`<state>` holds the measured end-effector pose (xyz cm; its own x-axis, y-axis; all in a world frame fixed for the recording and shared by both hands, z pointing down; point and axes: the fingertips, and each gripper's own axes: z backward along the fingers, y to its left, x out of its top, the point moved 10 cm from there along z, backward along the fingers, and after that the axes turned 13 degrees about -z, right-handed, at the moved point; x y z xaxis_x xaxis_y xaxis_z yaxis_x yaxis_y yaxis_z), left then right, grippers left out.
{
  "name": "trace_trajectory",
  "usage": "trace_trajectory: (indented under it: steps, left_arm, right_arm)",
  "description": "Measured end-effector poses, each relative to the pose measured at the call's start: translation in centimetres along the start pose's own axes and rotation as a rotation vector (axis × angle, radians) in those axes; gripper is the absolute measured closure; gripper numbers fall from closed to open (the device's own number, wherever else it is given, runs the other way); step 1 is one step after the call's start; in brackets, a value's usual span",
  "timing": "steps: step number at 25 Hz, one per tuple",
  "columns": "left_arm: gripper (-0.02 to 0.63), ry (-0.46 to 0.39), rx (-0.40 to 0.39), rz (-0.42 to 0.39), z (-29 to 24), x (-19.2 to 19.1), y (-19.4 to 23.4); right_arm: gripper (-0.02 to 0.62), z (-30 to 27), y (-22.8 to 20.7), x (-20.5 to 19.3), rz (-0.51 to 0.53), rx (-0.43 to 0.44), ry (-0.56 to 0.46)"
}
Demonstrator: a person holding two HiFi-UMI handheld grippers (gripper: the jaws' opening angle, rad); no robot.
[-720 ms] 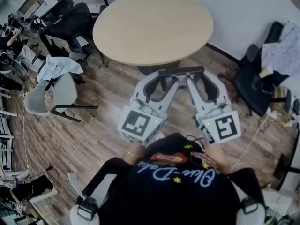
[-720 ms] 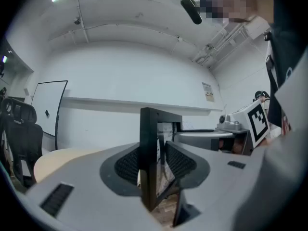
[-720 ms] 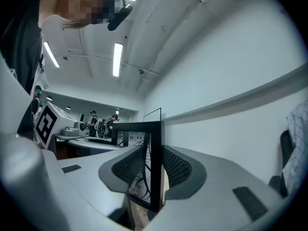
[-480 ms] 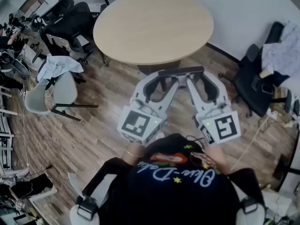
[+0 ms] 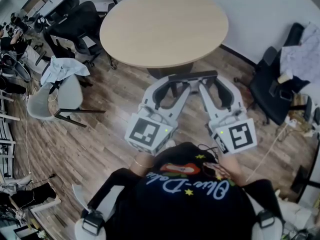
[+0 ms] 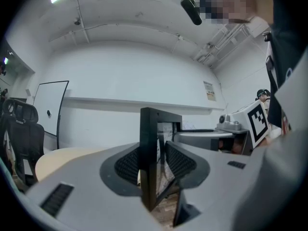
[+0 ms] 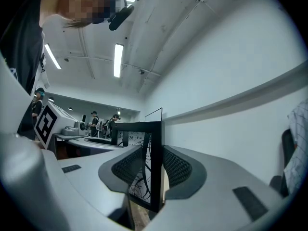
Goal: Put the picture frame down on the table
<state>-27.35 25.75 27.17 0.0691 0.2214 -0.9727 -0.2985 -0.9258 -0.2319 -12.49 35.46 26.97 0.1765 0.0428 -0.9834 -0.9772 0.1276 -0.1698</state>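
Observation:
A black picture frame hangs upright and level between my two grippers, above the wooden floor and just short of the round beige table. My left gripper is shut on the frame's left edge, with its ribbed pads on either side. My right gripper is shut on the right edge, where a printed picture shows behind the glass. The table top shows low at the left of the left gripper view.
Office chairs stand left of the table, one grey chair draped with a pale cloth. A black chair with clothing on it stands by the white wall at right. Cables lie on the floor at right. People stand far off.

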Motion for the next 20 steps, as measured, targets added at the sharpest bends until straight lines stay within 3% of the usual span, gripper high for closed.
trace_trajectory:
  steps: [20]
  left_arm:
    - [0.474,0.007,0.018,-0.009,-2.4,0.7,-2.7]
  right_arm:
    - [0.483,2.0,-3.1,0.4,-0.003,0.019,-0.004]
